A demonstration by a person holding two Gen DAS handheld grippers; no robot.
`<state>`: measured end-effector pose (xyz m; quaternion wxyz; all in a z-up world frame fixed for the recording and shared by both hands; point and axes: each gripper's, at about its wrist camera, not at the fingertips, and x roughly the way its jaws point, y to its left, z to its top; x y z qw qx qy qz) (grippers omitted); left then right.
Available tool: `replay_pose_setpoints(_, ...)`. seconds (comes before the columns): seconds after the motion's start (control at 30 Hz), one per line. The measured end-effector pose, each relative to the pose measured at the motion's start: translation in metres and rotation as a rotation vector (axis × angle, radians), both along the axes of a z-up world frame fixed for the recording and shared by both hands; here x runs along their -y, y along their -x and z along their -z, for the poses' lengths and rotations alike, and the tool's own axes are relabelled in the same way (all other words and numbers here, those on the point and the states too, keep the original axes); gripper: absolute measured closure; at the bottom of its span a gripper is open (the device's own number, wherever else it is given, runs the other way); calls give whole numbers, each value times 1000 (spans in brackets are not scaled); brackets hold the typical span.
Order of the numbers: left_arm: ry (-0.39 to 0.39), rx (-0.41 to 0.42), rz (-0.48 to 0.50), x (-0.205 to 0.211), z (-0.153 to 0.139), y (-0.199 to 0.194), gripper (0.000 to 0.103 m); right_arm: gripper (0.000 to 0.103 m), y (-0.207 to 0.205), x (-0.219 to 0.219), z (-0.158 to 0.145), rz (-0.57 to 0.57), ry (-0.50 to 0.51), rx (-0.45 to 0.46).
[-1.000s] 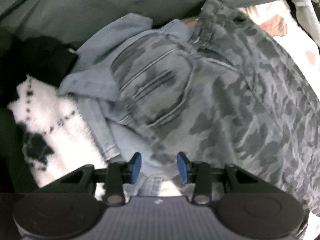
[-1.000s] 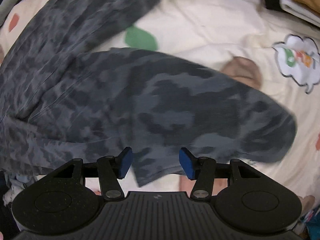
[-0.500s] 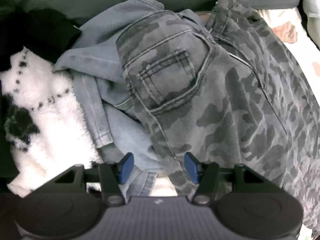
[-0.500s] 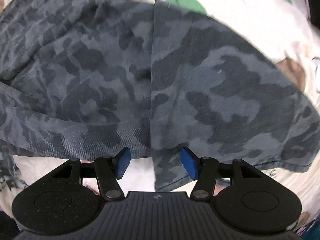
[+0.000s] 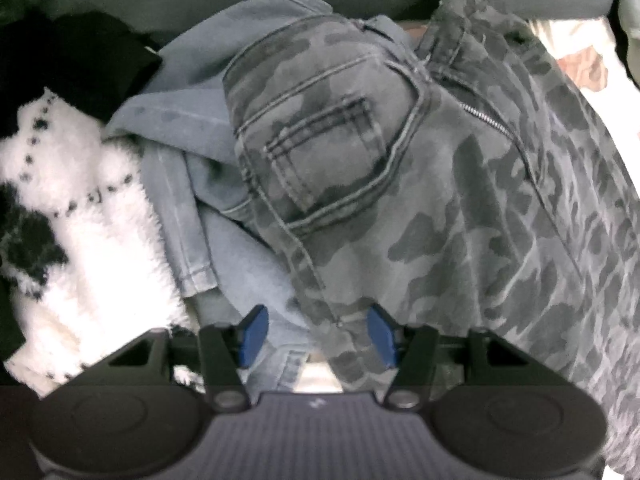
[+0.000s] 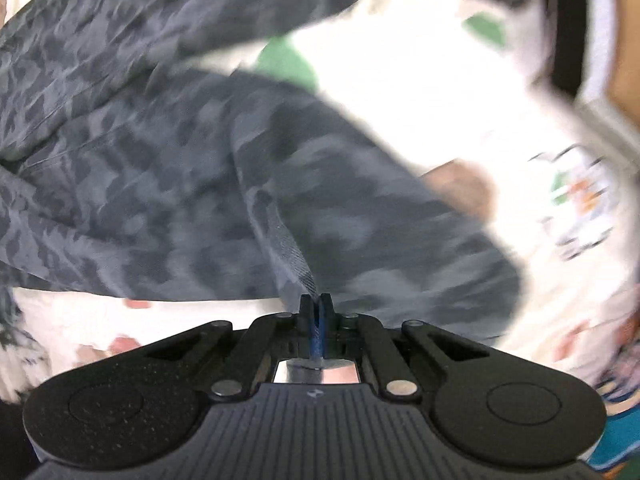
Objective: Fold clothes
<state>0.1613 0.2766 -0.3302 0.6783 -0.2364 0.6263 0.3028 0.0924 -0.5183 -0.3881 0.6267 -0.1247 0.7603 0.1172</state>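
right wrist view has the camo jeans (image 6: 360, 216) spread across the printed bedsheet (image 6: 420, 80), and a raised ridge of a trouser leg runs straight into the right gripper (image 6: 316, 308), whose jaws are pressed together on that fold of cloth, so the leg end is pinched and ready to be carried. the picture there is smeared, and how neatly the leg lies cannot be told. left wrist view shows the upper part of the same camo jeans (image 5: 360, 168), pocket and zip facing up, draped partly over a light blue denim garment (image 5: 192, 128), with a fluffy white sweater (image 5: 92, 232) beside that and something black (image 5: 80, 60) at the far corner. the left gripper (image 5: 316, 332) points straight down over the hip edge of the jeans, its jaws spread apart with the camo edge lying between the blue pads but not squeezed. by my reading the folding has barely begun: the jeans are roughly laid out, one end is gripped, no finished fold shows, and the denim piece and sweater sit rumpled, waiting.
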Motion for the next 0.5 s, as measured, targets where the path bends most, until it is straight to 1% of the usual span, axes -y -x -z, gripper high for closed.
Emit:
replay_pose_setpoints(0.07, -4, -7, 3, 2, -1, -2, 47, 103, -17, 12, -13, -36, 27, 16)
replay_pose_setpoints(0.23, -4, -29, 36, 6, -4, -7, 49, 103, -53, 34, -28, -107, 70, 46)
replay_pose_setpoints(0.37, -7, -30, 36, 8, -5, -4, 49, 103, -77, 26, -31, -218, 98, 80)
replay_pose_setpoints(0.5, -15, -36, 30, 9, -3, 5, 49, 103, -112, 15, -28, -285, 126, 122)
